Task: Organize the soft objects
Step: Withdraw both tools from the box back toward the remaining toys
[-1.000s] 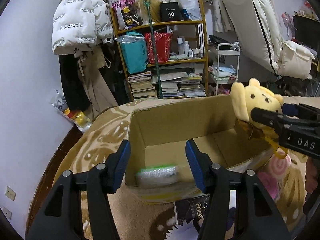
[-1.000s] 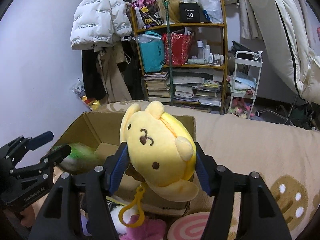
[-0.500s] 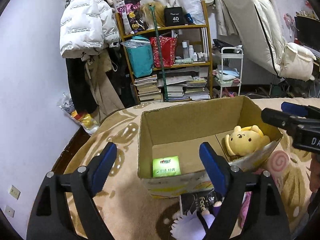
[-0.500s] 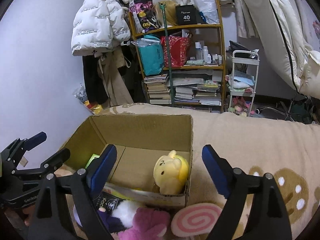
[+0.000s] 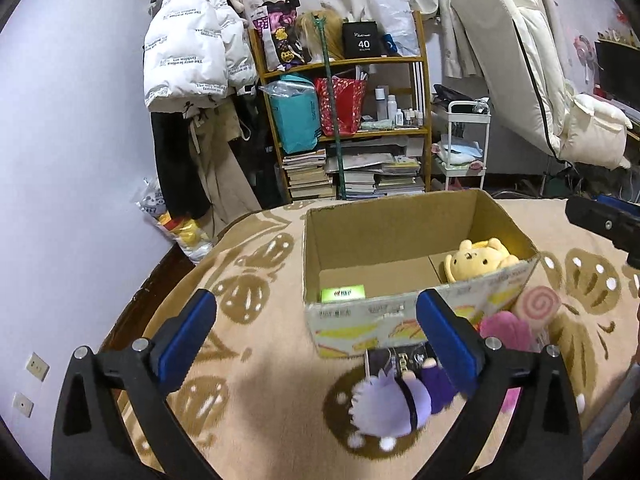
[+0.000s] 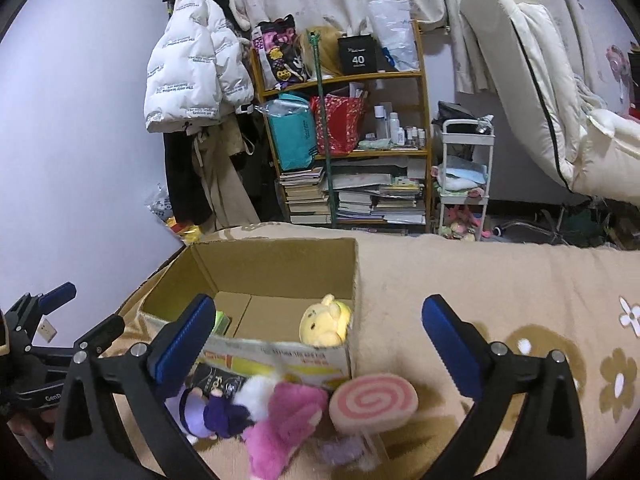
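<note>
An open cardboard box (image 5: pixel 400 216) (image 6: pixel 276 256) stands on the patterned blanket. A yellow plush (image 5: pixel 478 260) (image 6: pixel 326 322) lies inside at its right end, and a green packet (image 5: pixel 343 293) lies at the left end. In front of the box lie a purple plush (image 5: pixel 394 398) (image 6: pixel 208 410), a pink plush (image 6: pixel 288 412) (image 5: pixel 506 330), a pink swirl cushion (image 6: pixel 374 402) (image 5: pixel 536 304) and a black packet (image 5: pixel 400 360). My left gripper (image 5: pixel 316 336) is open and empty, above the purple plush. My right gripper (image 6: pixel 320 344) is open and empty, above the pink toys.
The tan blanket (image 6: pixel 500 280) covers the surface around the box. Behind stand a cluttered wooden shelf (image 5: pixel 348 120), a white trolley (image 5: pixel 466 140), hanging coats (image 5: pixel 192 60) and a leaning mattress (image 5: pixel 520 60). The blanket's left edge drops toward the floor (image 5: pixel 160 280).
My right gripper opened and dropped the yellow plush into the box. My left gripper released the green packet into the box. Both pulled back from the box, jaws wide.
</note>
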{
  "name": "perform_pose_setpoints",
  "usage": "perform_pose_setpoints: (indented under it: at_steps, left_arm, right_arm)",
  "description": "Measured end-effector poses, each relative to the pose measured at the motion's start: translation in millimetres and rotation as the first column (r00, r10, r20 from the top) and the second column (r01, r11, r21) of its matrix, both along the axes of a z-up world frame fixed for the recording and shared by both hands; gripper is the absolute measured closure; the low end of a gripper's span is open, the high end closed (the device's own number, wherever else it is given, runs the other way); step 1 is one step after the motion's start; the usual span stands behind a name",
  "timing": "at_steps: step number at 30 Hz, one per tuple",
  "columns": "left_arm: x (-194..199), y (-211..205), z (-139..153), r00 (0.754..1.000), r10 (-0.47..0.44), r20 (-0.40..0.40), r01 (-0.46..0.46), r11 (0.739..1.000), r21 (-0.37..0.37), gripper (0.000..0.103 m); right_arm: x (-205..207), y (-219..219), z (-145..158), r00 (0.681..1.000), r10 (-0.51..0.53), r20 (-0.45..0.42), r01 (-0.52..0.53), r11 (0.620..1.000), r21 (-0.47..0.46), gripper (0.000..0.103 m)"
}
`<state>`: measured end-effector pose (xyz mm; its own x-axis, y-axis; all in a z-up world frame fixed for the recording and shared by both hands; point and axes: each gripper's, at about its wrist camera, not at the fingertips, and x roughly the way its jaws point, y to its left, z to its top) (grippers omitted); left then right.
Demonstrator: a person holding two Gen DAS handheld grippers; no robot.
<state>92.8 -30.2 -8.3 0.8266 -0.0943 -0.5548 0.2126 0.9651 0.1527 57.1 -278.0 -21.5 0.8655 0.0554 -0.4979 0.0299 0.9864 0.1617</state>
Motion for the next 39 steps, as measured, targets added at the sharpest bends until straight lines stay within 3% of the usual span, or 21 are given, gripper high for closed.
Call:
perform_pose_setpoints:
  at_steps: [17,28,39]
  left_arm:
    - [-44,0,-2,0.999,-0.021,-0.041,0.023,0.999,0.031,0.004]
    - [-42,-4,-10,0.998,-0.033,-0.056,0.036,0.998,0.051,0.004]
    - [-38,-16,-24,0.996,-0.068,-0.062,0.072,0.996,0.061,0.004]
  right_arm:
    - [-44,-27,1,0.997,-0.071,-0.029,0.071,0.997,0.006,0.0]
    - [-38,-34,-9,0.993,-0.085,-0.081,0.088,0.996,0.027,0.0]
    - [-24,-31,-20,0.99,-0.09,-0.111,0.089,0.996,-0.015,0.0]
